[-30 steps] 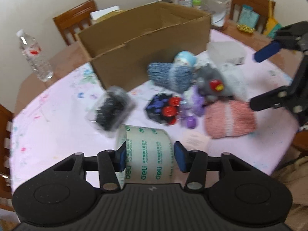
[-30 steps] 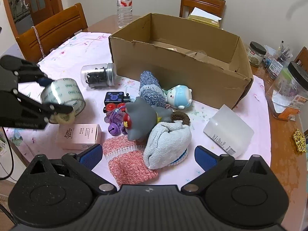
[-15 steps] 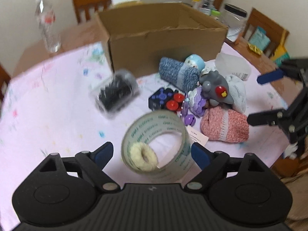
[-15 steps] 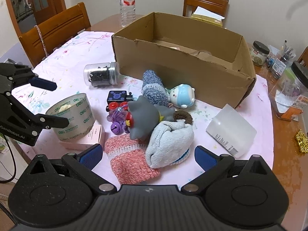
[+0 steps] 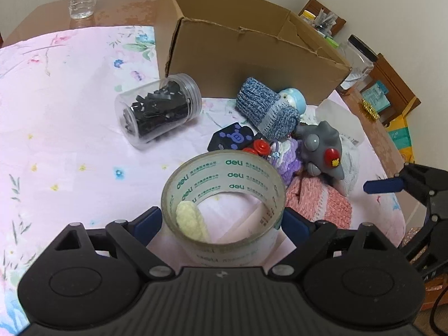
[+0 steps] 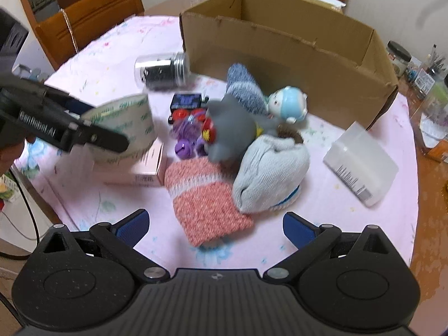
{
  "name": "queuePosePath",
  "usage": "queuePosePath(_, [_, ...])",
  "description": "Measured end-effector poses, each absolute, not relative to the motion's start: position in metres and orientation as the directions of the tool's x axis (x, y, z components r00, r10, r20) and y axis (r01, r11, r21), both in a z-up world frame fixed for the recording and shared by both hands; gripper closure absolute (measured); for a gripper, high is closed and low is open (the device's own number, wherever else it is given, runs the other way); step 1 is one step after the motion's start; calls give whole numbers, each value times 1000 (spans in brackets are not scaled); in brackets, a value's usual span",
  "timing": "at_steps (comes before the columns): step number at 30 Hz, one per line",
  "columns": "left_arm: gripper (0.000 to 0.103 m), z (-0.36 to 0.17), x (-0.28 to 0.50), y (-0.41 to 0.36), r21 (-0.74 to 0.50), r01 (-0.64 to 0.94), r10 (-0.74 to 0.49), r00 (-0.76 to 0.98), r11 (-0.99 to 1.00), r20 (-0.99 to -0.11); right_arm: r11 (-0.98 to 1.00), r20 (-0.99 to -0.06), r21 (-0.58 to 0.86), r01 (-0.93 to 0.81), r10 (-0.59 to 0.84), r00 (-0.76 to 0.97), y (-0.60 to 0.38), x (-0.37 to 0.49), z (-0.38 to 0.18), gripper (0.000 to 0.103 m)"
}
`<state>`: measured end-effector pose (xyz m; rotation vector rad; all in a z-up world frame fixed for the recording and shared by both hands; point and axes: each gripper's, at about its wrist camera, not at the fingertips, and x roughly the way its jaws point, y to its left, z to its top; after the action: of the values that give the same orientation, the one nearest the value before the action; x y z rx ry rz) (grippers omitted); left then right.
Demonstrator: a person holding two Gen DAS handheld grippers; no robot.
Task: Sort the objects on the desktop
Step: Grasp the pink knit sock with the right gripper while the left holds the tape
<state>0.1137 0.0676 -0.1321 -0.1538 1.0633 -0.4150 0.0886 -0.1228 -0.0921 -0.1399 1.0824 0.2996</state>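
Clear tape roll [image 5: 224, 198] stood on edge atop pink box [image 6: 145, 168], yellow lump inside core. Lidded jar [image 5: 158, 110] of black clips lay sideways. Socks, toys clustered before open cardboard box [image 5: 252, 53].

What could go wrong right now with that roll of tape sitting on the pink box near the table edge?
The left hand-held gripper is opening with the tape roll between its jaws. The roll rests tilted on the small pink box near the table's edge, so it could slide off or roll away. A pale yellow piece sits loose inside it and may drop out. The right hand-held gripper could nudge the pink sock.
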Motion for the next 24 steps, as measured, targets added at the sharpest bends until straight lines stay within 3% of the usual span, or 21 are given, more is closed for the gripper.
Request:
queuePosePath(9, [17,-122,107,59,-221,327,-367,502,919,-783,950,-890,47,-308,180,419,-117,86,-105,0])
queuePosePath(24, [17,-99,93,78,-204,309,-347,533,929,-772,934,-882,46,-353,203,424,-103,99,-128,0])
